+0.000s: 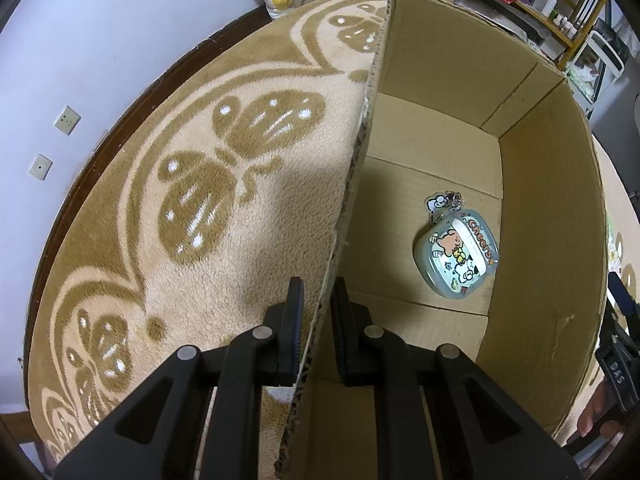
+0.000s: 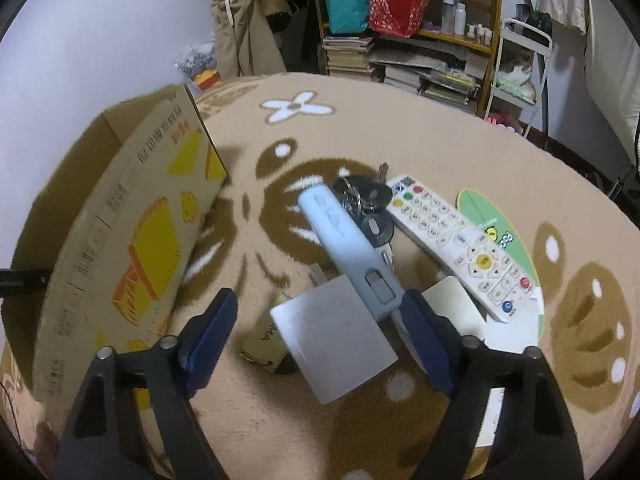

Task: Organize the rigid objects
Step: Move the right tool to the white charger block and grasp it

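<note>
Blue pads of the right claw (image 2: 320, 328) stand wide apart, released, straddling a flat silver card-like plate (image 2: 334, 336) that lies on the patterned blanket (image 2: 440, 152); nothing is pressed between them yet. The right-hand pad sits just beside the butt end of a pale blue utility knife (image 2: 348, 244), whose end overlaps the plate's far corner. That overlap is the thing to mind: closing squarely on the plate's two long edges, low and near its middle, should lift it alone, whereas closing further forward would likely catch the knife handle too. The plate is thin and smooth, so I would judge it needs the pads brought right down to the blanket before pinching.

Just left of the plate a small brass padlock (image 2: 262, 346) peeks out from under it. Beyond the knife lie a bunch of keys (image 2: 362, 196) and a white remote (image 2: 456, 248) resting across a green round card (image 2: 516, 240).

The left claw (image 1: 318, 300) is clenched on the near wall of the cardboard box (image 1: 552, 208), steadying it. Inside, a cartoon-printed case (image 1: 458, 254) already lies on the box floor, so the plate's destination stands open just to the left.
</note>
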`<state>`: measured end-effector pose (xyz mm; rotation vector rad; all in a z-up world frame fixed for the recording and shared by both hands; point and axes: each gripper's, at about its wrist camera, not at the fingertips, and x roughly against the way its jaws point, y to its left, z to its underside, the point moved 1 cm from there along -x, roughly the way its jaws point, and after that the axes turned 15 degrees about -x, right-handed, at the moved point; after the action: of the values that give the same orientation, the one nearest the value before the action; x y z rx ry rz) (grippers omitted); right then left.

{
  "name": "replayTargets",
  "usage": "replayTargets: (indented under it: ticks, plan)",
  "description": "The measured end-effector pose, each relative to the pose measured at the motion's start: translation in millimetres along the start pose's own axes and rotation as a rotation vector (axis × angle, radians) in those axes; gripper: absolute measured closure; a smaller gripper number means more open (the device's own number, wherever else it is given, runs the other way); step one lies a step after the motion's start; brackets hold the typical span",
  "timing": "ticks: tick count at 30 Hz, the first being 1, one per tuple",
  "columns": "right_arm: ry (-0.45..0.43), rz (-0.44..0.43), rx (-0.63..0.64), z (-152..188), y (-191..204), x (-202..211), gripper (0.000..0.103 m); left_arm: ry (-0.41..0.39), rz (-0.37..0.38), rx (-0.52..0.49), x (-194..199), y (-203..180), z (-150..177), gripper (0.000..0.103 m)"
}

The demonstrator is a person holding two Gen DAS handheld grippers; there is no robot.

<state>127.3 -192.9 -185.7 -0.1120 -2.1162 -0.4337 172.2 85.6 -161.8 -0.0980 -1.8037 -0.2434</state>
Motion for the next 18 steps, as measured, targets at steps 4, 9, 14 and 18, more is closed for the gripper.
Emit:
replayTargets:
  ticks: [4, 9, 14, 18]
  plan:
    - [0.015, 0.009, -0.007, 2, -5, -8, 0.025, -0.001, -0.004, -0.005, 0, -2, 0, 0.091]
    - [0.028, -0.008, -0.029, 2, -11, -9, 0.025, -0.001, -0.011, -0.009, 1, -4, 0, 0.091]
    - [0.059, -0.009, -0.031, 7, -8, -10, 0.025, -0.001, -0.014, -0.011, 1, -6, 0, 0.091]
    - [0.109, -0.002, -0.053, 12, -9, -16, 0.025, -0.001, -0.015, -0.011, 1, -5, 0, 0.091]
